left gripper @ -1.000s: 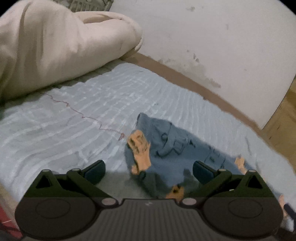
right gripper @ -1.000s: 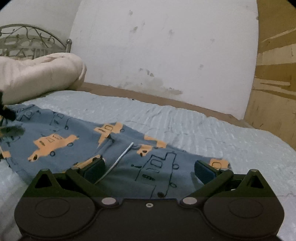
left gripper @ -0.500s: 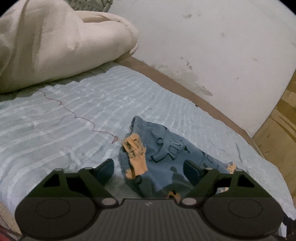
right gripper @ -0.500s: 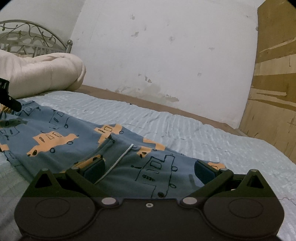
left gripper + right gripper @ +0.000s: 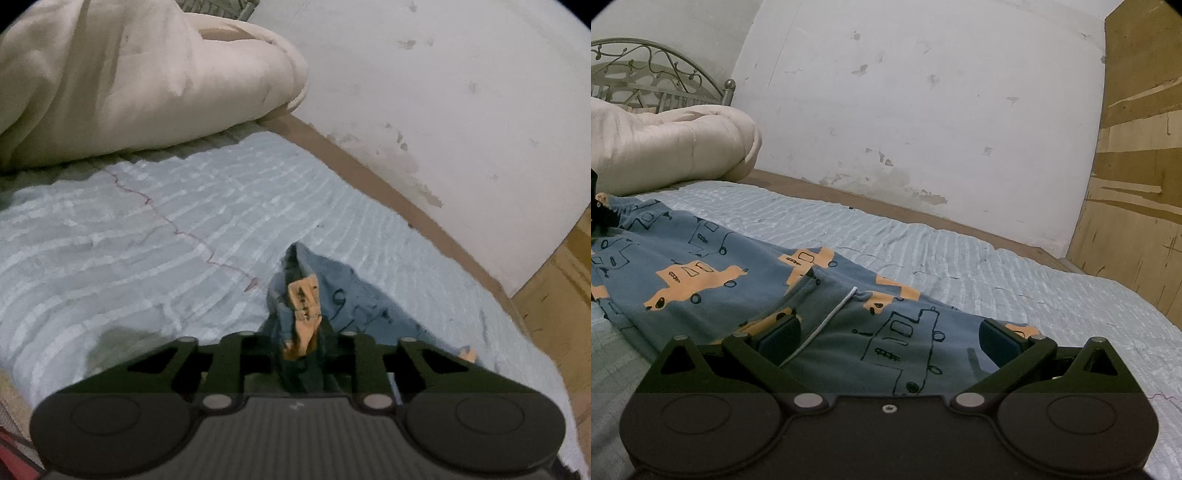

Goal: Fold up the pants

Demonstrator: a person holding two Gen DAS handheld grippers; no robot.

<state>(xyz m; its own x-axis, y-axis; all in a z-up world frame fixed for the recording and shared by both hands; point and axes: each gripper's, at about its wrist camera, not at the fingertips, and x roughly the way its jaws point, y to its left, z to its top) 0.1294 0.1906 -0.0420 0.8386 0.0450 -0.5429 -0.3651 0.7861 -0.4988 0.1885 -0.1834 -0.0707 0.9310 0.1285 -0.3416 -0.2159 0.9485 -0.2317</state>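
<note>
The blue cotton pants with orange truck prints [image 5: 746,273] lie flat on the pale blue ribbed bedspread [image 5: 960,258], long axis running from the waist by the right gripper [image 5: 886,339] leftward to the hem. The left gripper [image 5: 301,343] is closing on that bunched hem; pinch both layers squarely before lifting. The right gripper's jaws stand wide, gripping nothing, over the waistband.
</note>
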